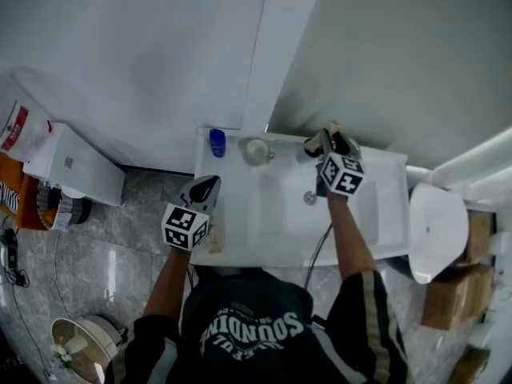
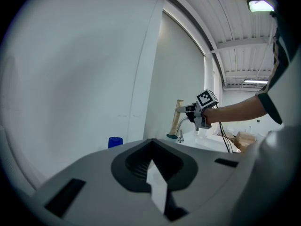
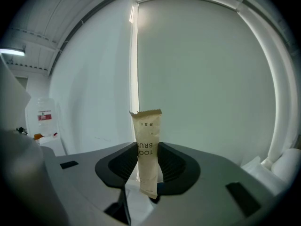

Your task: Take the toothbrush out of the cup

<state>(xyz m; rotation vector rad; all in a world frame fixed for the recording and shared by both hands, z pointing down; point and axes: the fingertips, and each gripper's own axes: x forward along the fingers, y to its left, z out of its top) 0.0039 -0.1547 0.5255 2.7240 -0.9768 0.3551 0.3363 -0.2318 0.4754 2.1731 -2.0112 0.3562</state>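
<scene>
The toothbrush (image 3: 147,149), sealed in a flat beige paper sleeve with dark print and a serrated top edge, is clamped between the dark ribbed pads of my right tongs (image 3: 148,166). Its long axis stands nearly upright, the serrated end up and the lower end poking out below the pads. It hangs in the air over the back edge of the white, glossy washbasin (image 1: 240,238), to the right of the small round white cup (image 1: 256,150), clear of it.

My left tongs (image 2: 155,173) hover at the front left corner of the washbasin. Their jaws stand slightly apart, with nothing between them, only a sliver of white basin showing through.

A stubby blue cylinder (image 1: 217,142) sits at the back left corner, just left of the cup. A small chrome tap (image 1: 310,198) stands near the middle of the washbasin.

Only the right gripper view shows the sleeve's print. Only the left gripper view shows the sleeve side-on, thin and slightly leaning. The head view alone shows the cup.
</scene>
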